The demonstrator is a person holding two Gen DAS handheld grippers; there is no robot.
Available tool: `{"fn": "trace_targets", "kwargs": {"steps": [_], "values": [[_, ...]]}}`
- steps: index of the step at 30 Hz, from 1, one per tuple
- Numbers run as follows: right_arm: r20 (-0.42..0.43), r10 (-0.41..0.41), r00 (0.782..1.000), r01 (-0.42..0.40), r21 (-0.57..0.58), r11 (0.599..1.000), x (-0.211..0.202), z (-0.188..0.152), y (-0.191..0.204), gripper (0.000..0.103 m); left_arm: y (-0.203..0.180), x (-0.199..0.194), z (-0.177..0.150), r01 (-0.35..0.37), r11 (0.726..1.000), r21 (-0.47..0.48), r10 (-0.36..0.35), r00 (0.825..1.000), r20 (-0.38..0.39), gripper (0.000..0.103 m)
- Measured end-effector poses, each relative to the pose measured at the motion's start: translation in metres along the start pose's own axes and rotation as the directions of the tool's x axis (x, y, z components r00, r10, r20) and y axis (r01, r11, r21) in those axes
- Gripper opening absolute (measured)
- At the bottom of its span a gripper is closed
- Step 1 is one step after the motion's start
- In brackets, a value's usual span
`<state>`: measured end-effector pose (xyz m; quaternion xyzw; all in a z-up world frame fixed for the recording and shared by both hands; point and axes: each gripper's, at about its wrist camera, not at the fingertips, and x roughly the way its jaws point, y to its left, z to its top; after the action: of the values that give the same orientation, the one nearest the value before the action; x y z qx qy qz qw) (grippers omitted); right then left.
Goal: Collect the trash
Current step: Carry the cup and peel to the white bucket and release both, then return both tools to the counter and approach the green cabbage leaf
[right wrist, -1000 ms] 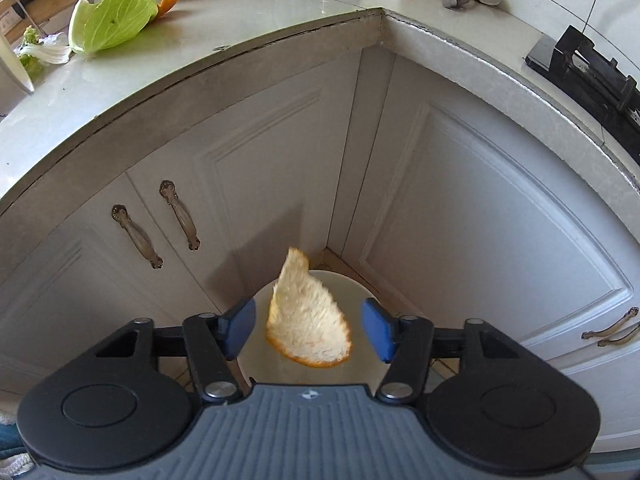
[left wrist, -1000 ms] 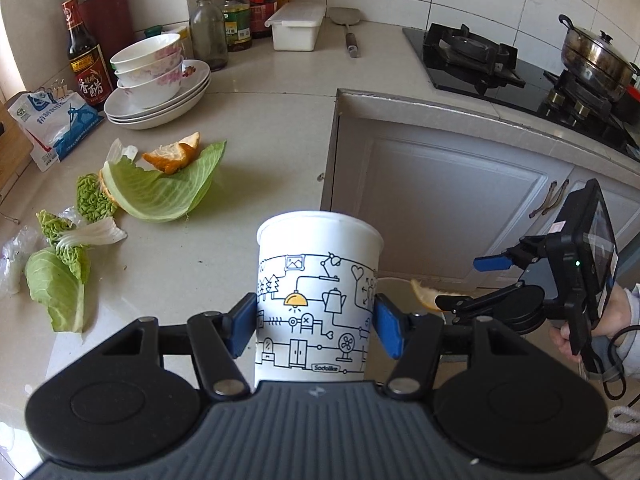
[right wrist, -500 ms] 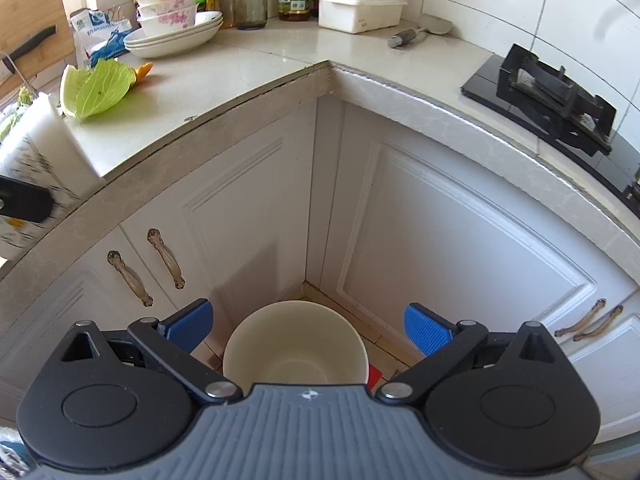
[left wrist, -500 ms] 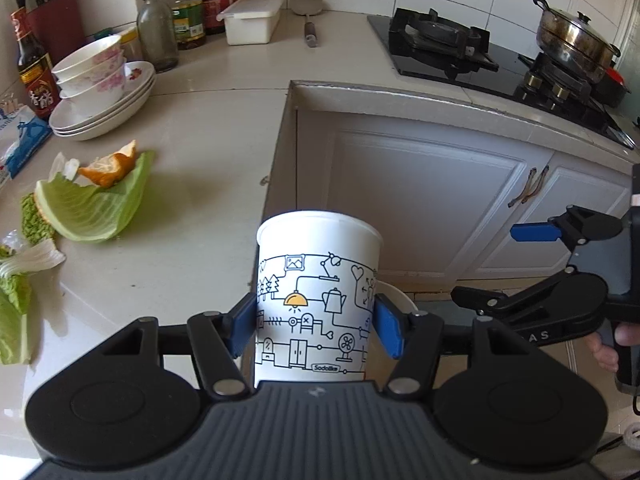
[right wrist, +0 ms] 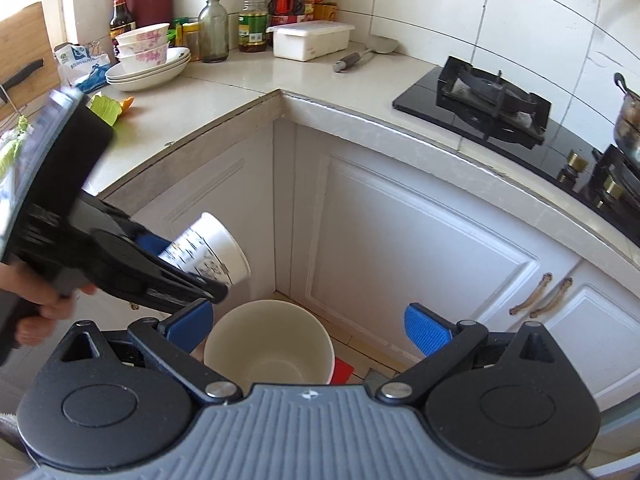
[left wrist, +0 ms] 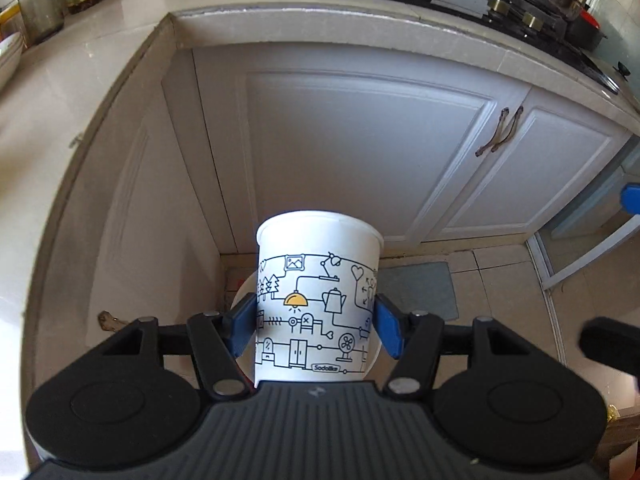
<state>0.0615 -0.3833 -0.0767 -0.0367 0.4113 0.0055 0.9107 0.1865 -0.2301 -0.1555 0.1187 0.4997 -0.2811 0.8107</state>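
My left gripper (left wrist: 316,326) is shut on a white paper cup (left wrist: 316,300) with black line drawings. The cup is held off the counter, tilted over the cream trash bin (right wrist: 268,344) on the floor in the cabinet corner. The cup also shows in the right wrist view (right wrist: 208,248), above the bin's left rim. The bin's rim peeks out beside the cup in the left wrist view (left wrist: 242,300). My right gripper (right wrist: 308,328) is open and empty above the bin. A cabbage leaf and orange peel (right wrist: 110,106) lie on the counter.
White cabinet doors (right wrist: 420,260) with bronze handles (right wrist: 540,296) surround the bin. The counter (right wrist: 224,96) holds stacked bowls and plates (right wrist: 146,60), bottles (right wrist: 252,16), a white box (right wrist: 310,40) and a knife block. A gas hob (right wrist: 492,100) with a pot is at the right.
The orange peel left my right gripper and dropped towards the bin, and the gripper opened. My left gripper carried the cup off the counter to above the bin.
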Motion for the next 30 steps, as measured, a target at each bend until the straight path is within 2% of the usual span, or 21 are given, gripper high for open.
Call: {"fn": "trace_targets", "kwargs": {"steps": [6,8,9,15,21,26,30], "values": [[0.006,-0.047,0.999,0.047,0.04,0.998,-0.013,-0.007,-0.013,0.103,-0.009,0.034,0.003,-0.023,0.999,0.024,0.024,1.0,-0.021,0.066],[0.009,-0.06,0.998,0.059,0.049,0.997,-0.016,-0.008,-0.016,0.103,-0.011,0.035,0.006,-0.034,0.999,0.03,0.034,0.999,-0.007,0.088],[0.011,-0.063,0.998,0.062,0.053,0.997,-0.018,-0.008,-0.018,0.103,-0.011,0.033,0.007,-0.03,0.999,0.029,0.03,0.999,0.015,0.091],[0.028,-0.065,0.998,0.063,0.061,0.996,-0.021,-0.007,-0.023,0.103,-0.011,0.008,0.015,-0.018,0.999,0.031,0.015,0.995,0.097,0.092],[0.045,-0.042,0.998,0.04,0.046,0.998,-0.019,0.0,-0.023,0.103,-0.015,-0.018,0.02,-0.017,0.999,0.042,0.011,0.99,0.143,0.092],[0.074,-0.026,0.997,0.025,0.006,1.0,-0.02,0.007,-0.018,0.103,-0.008,-0.041,0.016,-0.05,0.999,0.008,0.048,0.982,0.182,0.092],[0.125,0.01,0.992,-0.003,-0.058,0.998,-0.019,0.011,-0.012,0.103,0.001,-0.067,0.01,-0.043,0.999,-0.01,0.044,0.973,0.228,0.092]]}}
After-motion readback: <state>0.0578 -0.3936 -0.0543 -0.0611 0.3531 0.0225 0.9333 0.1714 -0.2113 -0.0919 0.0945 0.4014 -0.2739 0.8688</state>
